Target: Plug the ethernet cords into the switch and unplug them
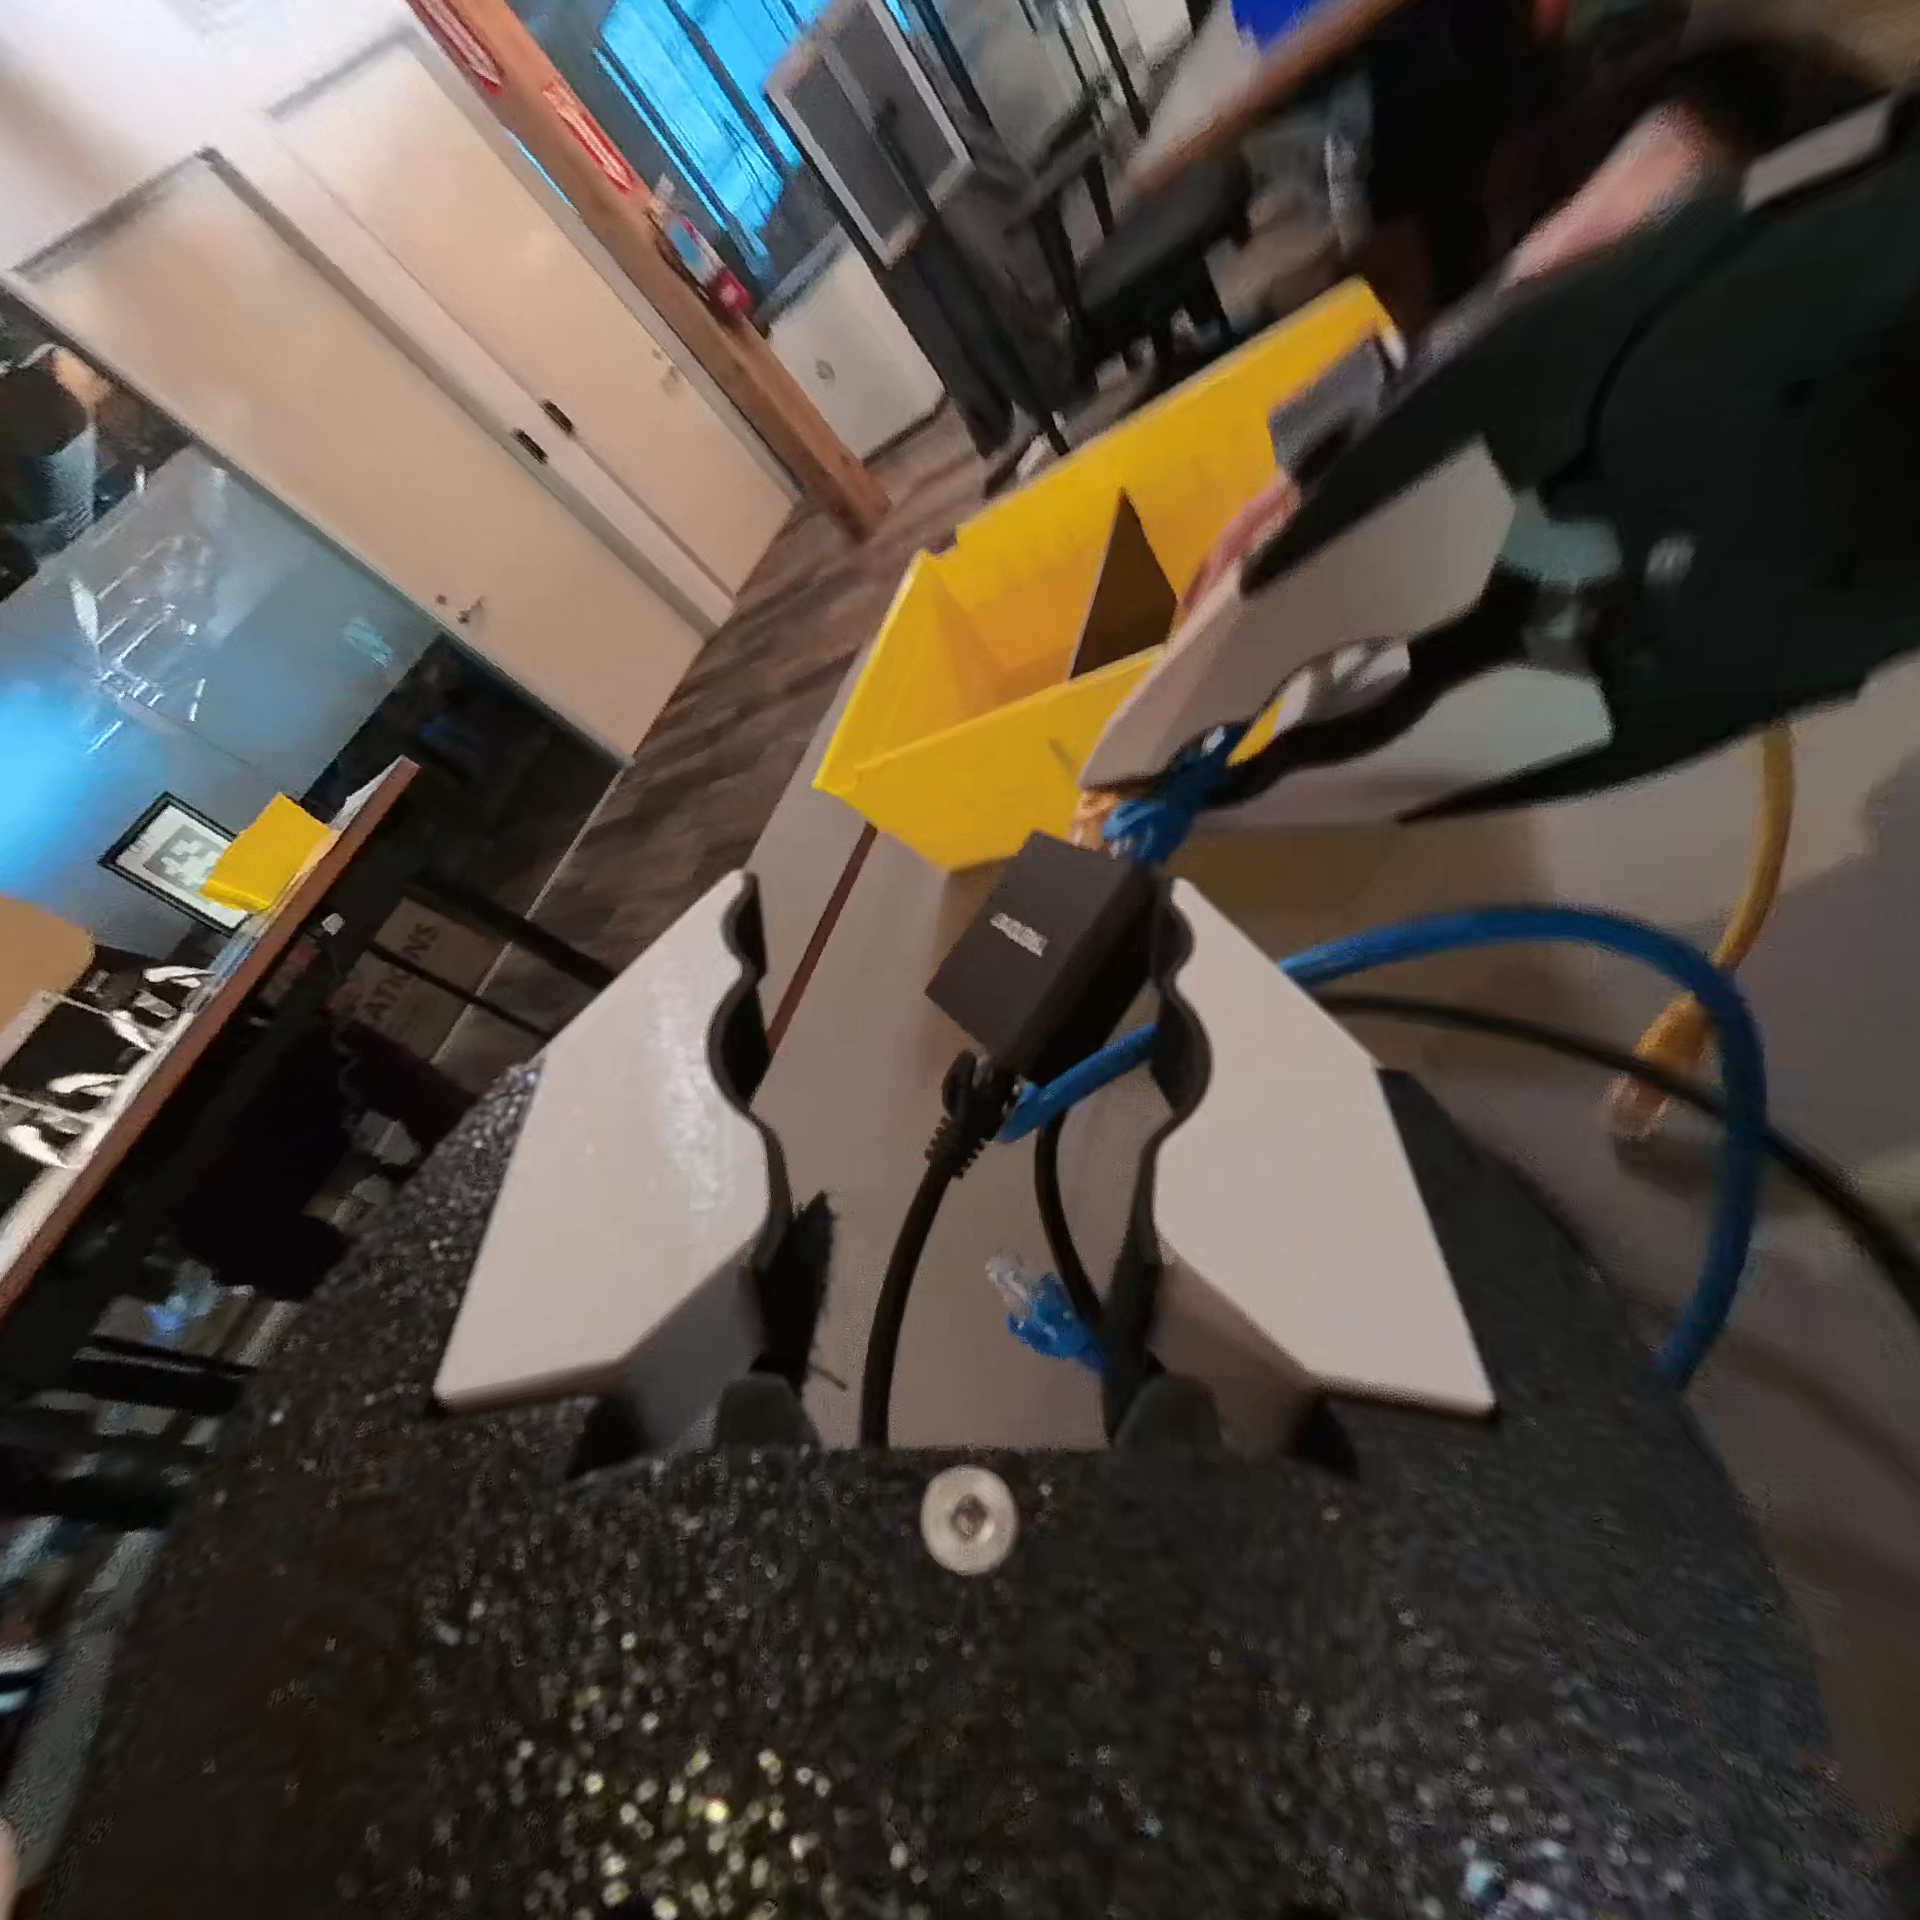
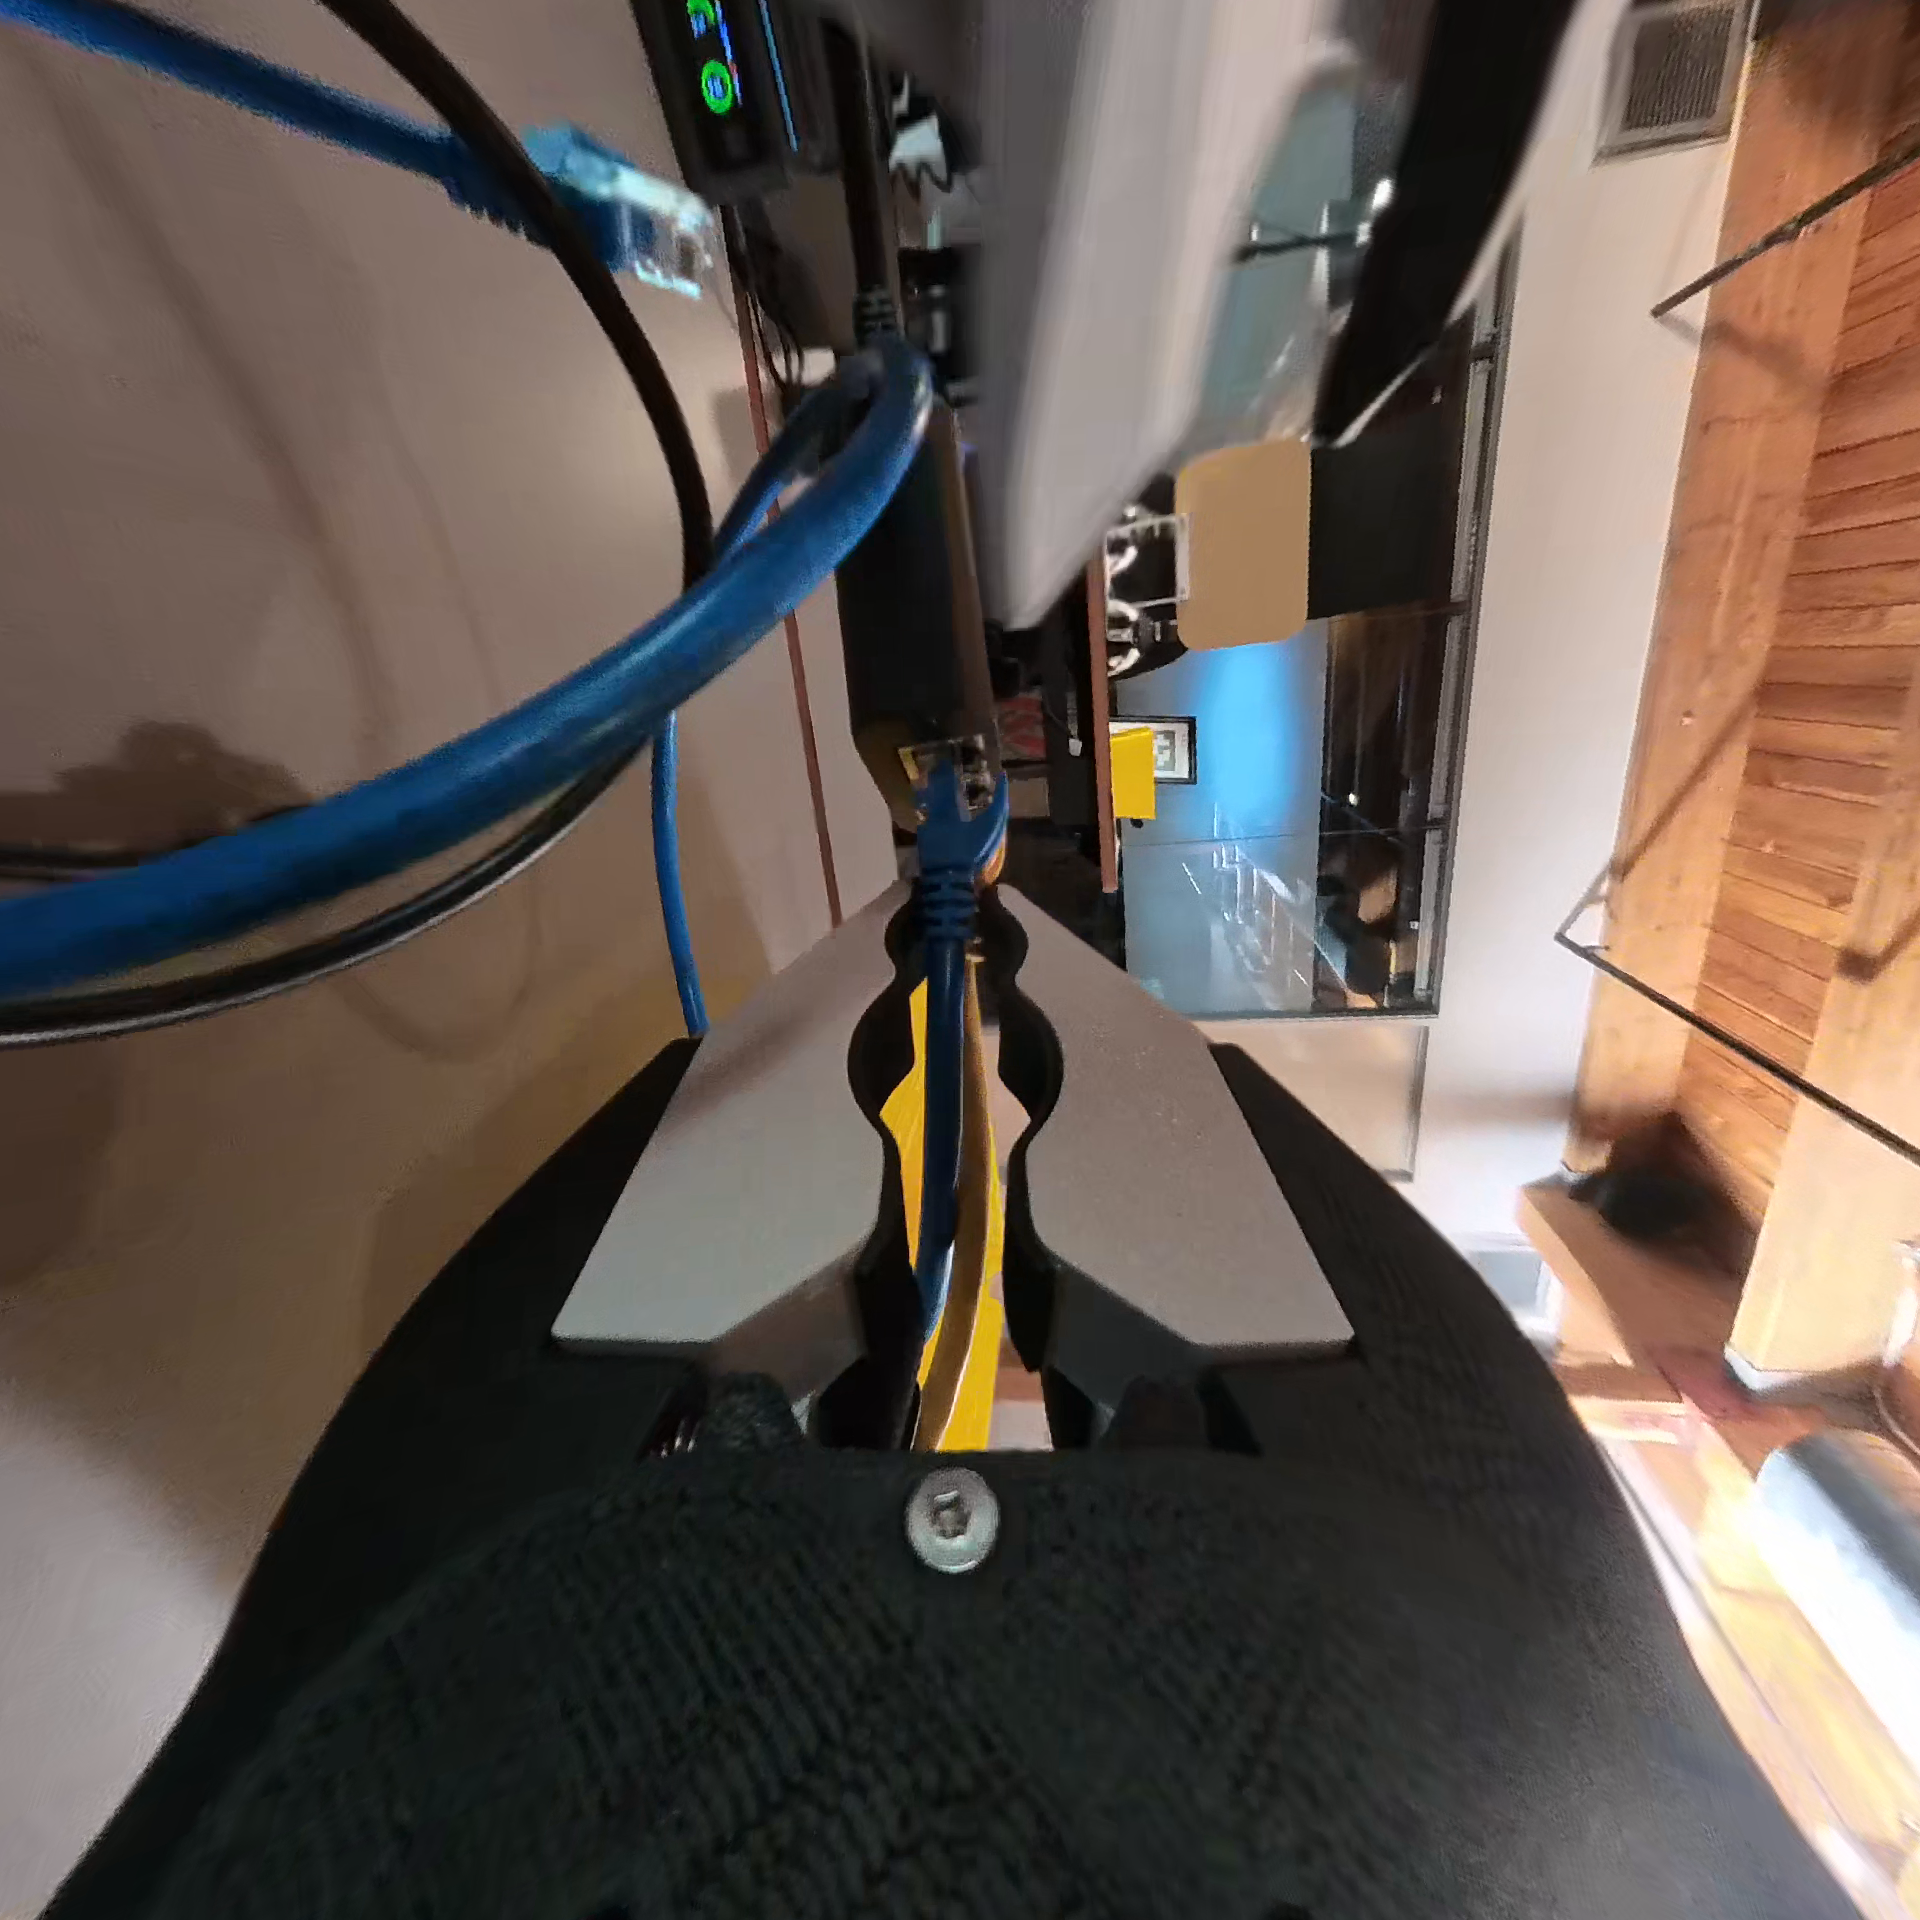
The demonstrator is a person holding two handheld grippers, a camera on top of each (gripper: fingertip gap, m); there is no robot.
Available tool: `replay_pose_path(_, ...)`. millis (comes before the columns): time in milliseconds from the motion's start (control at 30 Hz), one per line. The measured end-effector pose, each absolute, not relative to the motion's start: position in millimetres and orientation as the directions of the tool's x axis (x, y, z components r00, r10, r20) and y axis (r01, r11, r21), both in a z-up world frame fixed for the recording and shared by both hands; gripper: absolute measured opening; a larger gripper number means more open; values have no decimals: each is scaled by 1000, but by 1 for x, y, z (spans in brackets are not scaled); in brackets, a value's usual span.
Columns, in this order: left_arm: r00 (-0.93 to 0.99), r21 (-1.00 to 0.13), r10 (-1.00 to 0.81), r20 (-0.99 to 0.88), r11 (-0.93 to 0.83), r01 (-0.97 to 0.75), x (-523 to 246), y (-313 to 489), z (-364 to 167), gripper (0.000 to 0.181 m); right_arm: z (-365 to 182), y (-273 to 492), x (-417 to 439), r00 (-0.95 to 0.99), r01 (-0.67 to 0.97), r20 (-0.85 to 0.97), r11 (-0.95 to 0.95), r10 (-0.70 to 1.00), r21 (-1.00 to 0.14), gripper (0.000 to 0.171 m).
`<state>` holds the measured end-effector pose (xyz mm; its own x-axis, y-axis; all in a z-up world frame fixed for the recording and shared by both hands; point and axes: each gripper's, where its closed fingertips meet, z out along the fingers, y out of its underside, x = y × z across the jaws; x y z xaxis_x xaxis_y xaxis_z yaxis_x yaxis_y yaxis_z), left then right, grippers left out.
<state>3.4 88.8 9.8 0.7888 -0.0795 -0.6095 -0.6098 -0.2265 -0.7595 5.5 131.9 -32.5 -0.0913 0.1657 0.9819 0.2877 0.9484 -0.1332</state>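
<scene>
The black switch [image 1: 1039,961] lies on the table between my left gripper's [image 1: 956,914] wide-open fingers, with a black power cord and a blue cord at its near end. My right gripper [image 2: 951,904] is shut on a blue ethernet cord [image 2: 940,1039] just behind its plug [image 2: 945,821]. The plug's tip is at a port on the switch's [image 2: 914,623] end; how deep it sits is unclear. In the left wrist view the right gripper [image 1: 1153,800] is at the switch's far end. A loose blue plug [image 1: 1039,1309] [image 2: 623,218] lies nearby.
A yellow bin [image 1: 997,727] stands just behind the switch. A yellow ethernet cord [image 1: 1673,1039] lies to the right on the table [image 1: 1818,1091]. Blue cord loops [image 1: 1558,925] and a black cable [image 2: 644,416] cross the surface. A black device with green lights [image 2: 727,94] sits farther off. Tip to tip, the grippers are about 7 centimeters apart.
</scene>
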Motion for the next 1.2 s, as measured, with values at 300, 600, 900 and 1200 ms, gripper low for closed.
replay_pose_path(300, 600, -549, -253, -759, -245, -799, 2, 87, -47, 36, -52, 108, 5, -258, 142, 815, 855, 518, -499, 9)
replay_pose_path(600, 512, -451, -243, -824, -265, -852, -4, 87, -101, 22, -103, 104, -5, -374, 143, 683, 767, 628, -626, 14)
replay_pose_path(900, 537, -433, -280, -796, -356, -828, -16, 89, -136, 22, -130, 89, 1, -273, 131, 849, 892, 453, -433, 30)
replay_pose_path(1200, 568, -477, -303, -766, -326, -817, -15, 86, -144, 22, -138, 93, -2, -263, 157, 843, 883, 470, -443, 19)
